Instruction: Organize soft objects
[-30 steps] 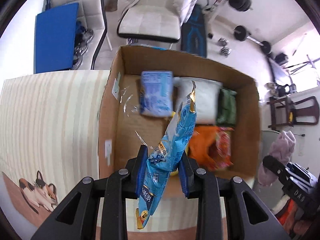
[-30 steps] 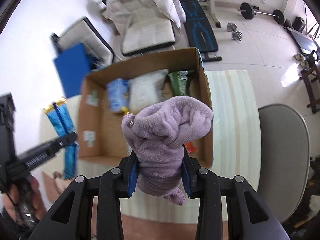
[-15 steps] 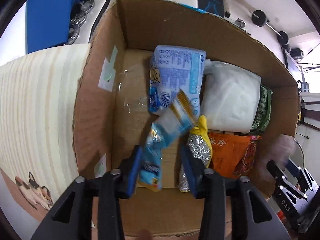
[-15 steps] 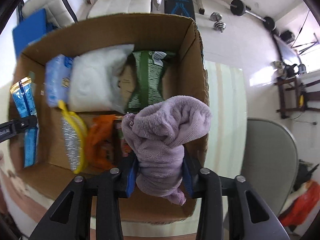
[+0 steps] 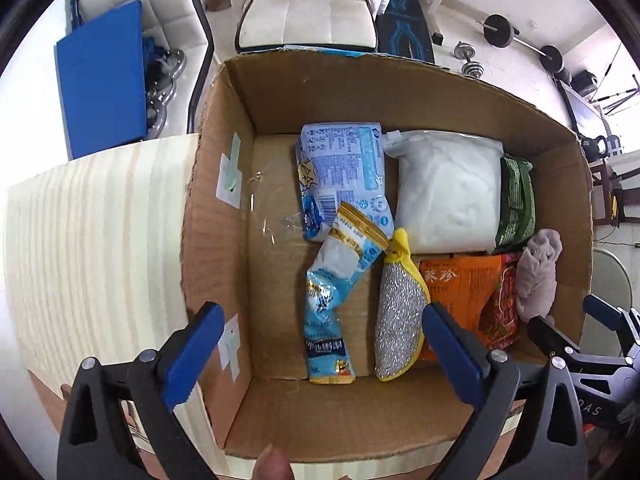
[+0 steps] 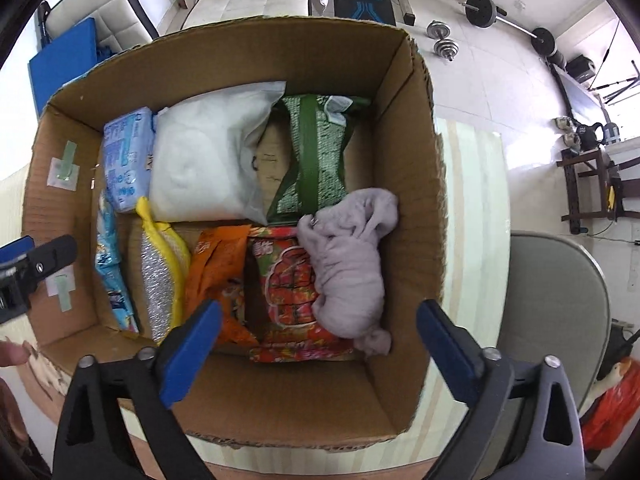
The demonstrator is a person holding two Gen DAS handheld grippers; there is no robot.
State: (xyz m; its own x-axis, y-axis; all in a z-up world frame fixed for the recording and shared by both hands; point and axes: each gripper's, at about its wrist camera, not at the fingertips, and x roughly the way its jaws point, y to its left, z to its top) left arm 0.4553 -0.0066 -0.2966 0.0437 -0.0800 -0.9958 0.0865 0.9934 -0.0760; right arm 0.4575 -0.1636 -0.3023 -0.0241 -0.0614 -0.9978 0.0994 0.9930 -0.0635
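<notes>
Both fisheye views look almost straight down from close above the open cardboard box [image 5: 224, 216], each with its own blue-padded fingers [image 5: 188, 360] framing the bottom edge. The left wrist view sits over the box's left half, taking in the striped tabletop [image 5: 92, 240] beside it, while the right wrist view sits over the right half, near the grey chair seat [image 6: 556, 312]. They share the box interior, and each catches the other gripper at its side edge.
</notes>
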